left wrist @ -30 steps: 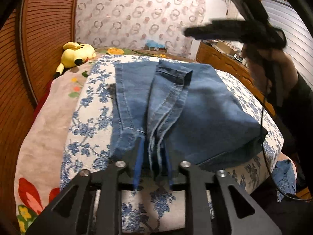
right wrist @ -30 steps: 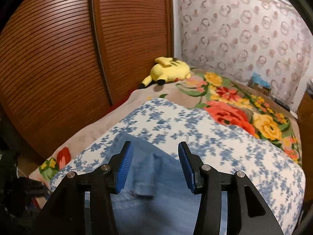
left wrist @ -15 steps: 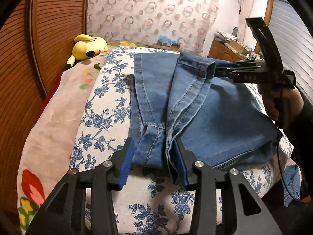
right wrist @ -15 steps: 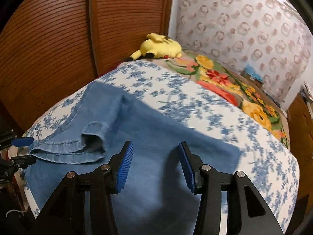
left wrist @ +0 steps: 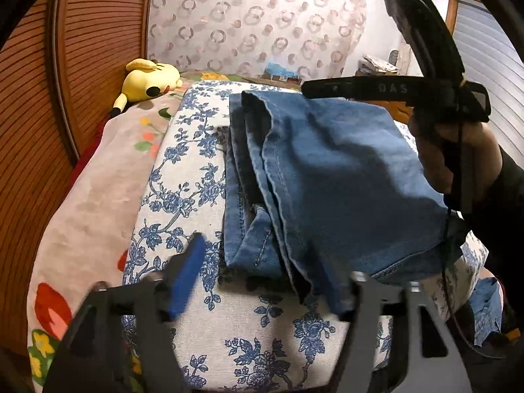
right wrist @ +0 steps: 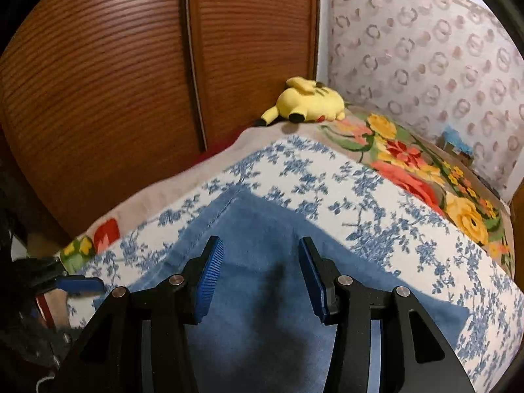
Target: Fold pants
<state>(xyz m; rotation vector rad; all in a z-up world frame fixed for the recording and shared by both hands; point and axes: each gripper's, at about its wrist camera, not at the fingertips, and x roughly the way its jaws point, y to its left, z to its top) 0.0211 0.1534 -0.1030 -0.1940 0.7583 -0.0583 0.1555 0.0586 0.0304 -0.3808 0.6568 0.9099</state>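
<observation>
On the bed point(left wrist: 183, 177) I see folded jeans point(left wrist: 327, 170); my left gripper point(left wrist: 265, 281) and right gripper point(right wrist: 258, 275) have jaws apart, empty.

Home bedrm: bed point(right wrist: 376, 196) w/ floral blanket, plush toy point(right wrist: 309, 104)

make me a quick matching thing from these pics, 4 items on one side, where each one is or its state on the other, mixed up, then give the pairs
Column 1
1. jeans
2. yellow plush toy
3. left gripper
4. right gripper

Column 2
A. lying at the far end of the bed by the wooden doors
B. open, low above the flat denim
C. folded, lying on the blue floral cover
D. open wide at the near hem of the fold, gripping nothing

Pairs: 1-C, 2-A, 3-D, 4-B
</observation>
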